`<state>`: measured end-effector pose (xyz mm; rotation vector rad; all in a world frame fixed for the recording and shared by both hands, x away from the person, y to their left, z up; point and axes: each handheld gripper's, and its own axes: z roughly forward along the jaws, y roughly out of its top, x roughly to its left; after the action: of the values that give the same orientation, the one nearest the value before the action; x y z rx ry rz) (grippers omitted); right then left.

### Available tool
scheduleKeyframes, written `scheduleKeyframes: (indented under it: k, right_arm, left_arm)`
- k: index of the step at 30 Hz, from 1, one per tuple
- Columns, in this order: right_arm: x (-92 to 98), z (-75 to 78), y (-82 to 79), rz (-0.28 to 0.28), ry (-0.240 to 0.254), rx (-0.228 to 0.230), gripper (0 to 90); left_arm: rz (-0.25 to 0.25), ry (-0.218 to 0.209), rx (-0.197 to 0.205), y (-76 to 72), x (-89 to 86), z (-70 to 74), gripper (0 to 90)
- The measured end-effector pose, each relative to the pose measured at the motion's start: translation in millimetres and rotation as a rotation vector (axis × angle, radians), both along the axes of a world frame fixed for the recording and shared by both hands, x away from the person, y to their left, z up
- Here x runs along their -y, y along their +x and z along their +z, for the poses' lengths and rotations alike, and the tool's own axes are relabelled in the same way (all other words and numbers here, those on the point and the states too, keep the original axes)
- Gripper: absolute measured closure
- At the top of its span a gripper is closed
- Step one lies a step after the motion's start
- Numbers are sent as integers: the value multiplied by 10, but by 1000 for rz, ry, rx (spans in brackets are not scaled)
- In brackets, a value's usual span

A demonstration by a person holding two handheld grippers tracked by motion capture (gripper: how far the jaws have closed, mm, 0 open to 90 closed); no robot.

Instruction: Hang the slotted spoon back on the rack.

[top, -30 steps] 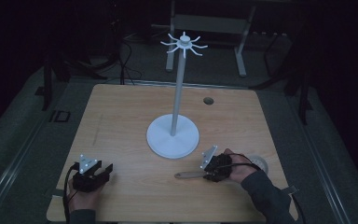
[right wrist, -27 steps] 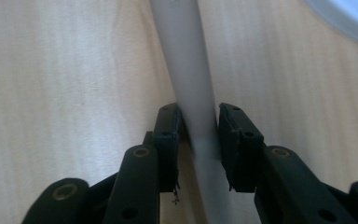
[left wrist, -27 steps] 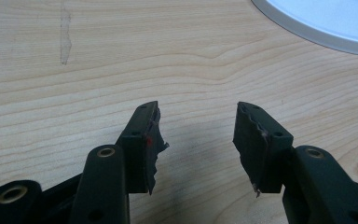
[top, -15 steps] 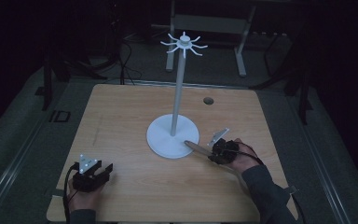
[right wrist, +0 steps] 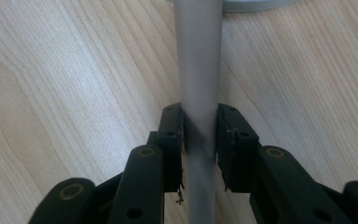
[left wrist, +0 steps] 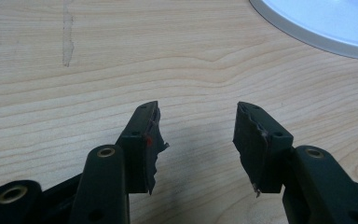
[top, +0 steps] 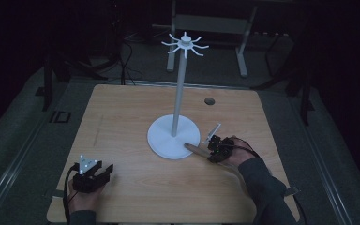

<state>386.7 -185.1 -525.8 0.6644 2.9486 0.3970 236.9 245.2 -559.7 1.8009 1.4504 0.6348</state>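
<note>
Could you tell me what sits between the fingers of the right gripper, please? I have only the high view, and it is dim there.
Observer: The right gripper view shows the right gripper with a grey rod between its fingers, pads against both sides; the fingers have just been opening slightly.
Operator: Thank you. Is the left one holding anything?
Observer: No. In the left gripper view the left gripper is open, with bare wooden table between its fingers.
</note>
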Motion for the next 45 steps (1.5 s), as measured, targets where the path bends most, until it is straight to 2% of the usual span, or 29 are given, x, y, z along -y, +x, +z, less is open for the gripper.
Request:
scheduleKeyframes:
  k: [5,8,15,21,23,26,27,28,29,30,32,35,38,40,41,43,45]
  right_arm:
    - [-38,-63,35,17,-35,-24,722]
    - [-39,-60,55,6,-32,-38,732]
    - [-44,-55,32,21,-38,-18,742]
    - [-16,29,-36,23,-26,34,743]
    - [44,106,-61,11,11,67,742]
    - [111,187,-88,-2,60,92,742]
    - [111,187,-88,-2,60,92,742]
    - [150,234,-111,-12,91,106,743]
    - [150,234,-111,-12,91,106,743]
    - [185,271,-128,-20,116,123,743]
    - [214,305,-150,-19,136,141,743]
    - [233,339,-174,-25,157,159,743]
    - [252,413,-208,-25,212,183,743]
    - [255,436,-216,-23,226,188,743]
    - [256,474,-232,-23,253,212,743]
    - [256,494,-240,-24,267,219,743]
    - [254,539,-253,-27,301,242,743]
  left_arm:
    - [2,-1,0,-1,-6,3,508]
    - [2,-2,2,-1,-5,3,508]
    - [3,-2,3,-3,-6,6,508]
    - [3,0,0,6,-3,-4,509]
    - [3,1,-1,7,-2,-3,509]
    - [4,2,-1,7,-1,-4,508]
    - [5,3,-2,6,0,-5,508]
    - [5,3,0,4,0,-3,508]
    - [5,3,0,4,0,-3,509]
    - [6,3,1,5,0,-4,508]
    - [7,4,0,6,0,-5,508]
    - [8,6,-1,7,2,-5,508]
    - [8,7,1,4,5,-2,508]
    - [8,6,2,3,4,-2,508]
    - [7,5,2,4,3,-2,508]
    - [8,4,1,5,3,-3,508]
    - [8,4,2,5,2,-3,508]
